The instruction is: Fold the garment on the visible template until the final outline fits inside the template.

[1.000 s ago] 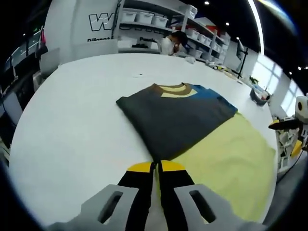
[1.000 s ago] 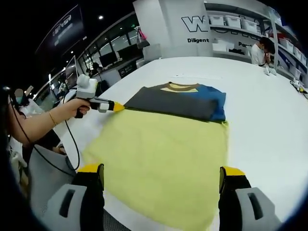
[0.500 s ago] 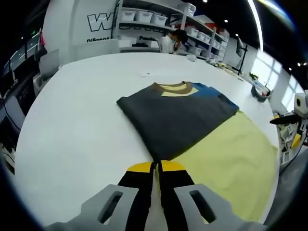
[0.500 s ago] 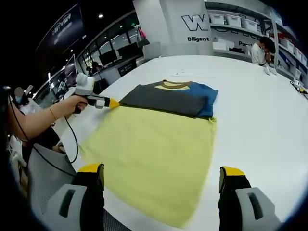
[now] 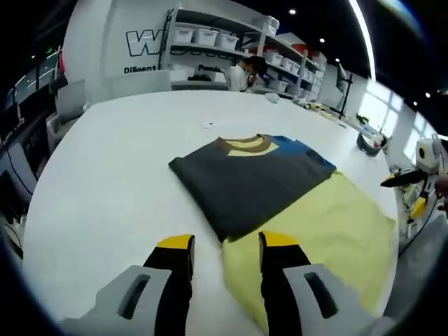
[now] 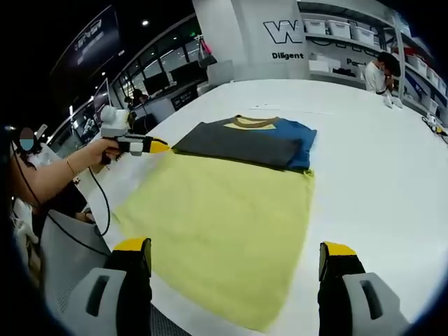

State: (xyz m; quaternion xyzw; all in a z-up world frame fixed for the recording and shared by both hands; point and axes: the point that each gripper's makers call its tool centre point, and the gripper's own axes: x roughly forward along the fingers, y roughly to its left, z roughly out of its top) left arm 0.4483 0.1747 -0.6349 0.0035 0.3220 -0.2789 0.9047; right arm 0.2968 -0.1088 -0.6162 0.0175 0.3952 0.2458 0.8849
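On the white table [image 5: 105, 161], the folded garment [image 5: 245, 175] lies across the yellow template's [image 6: 224, 224] far end, long axis crosswise, collar pointing away from you. Your left gripper [image 5: 225, 246] and right gripper [image 6: 234, 252] are both released, holding nothing. Judged next: verify fit, or regrasp any overhanging edge.

Large white table [image 5: 105, 175] spans the foreground of both views. Behind it, a white wall panel [image 5: 112, 42] carries dark lettering, partly cut off. White shelving [image 5: 224, 42] beside it holds rows of pale storage bins [image 5: 206, 36]. A person [image 6: 381, 73] stands at the shelving. Ceiling is dark with spot lights and one long light strip [image 5: 364, 35]. Bright windows [image 5: 385, 112] at the right in the left gripper view. Glazed partitions [image 6: 161, 70] line the left in the right gripper view.
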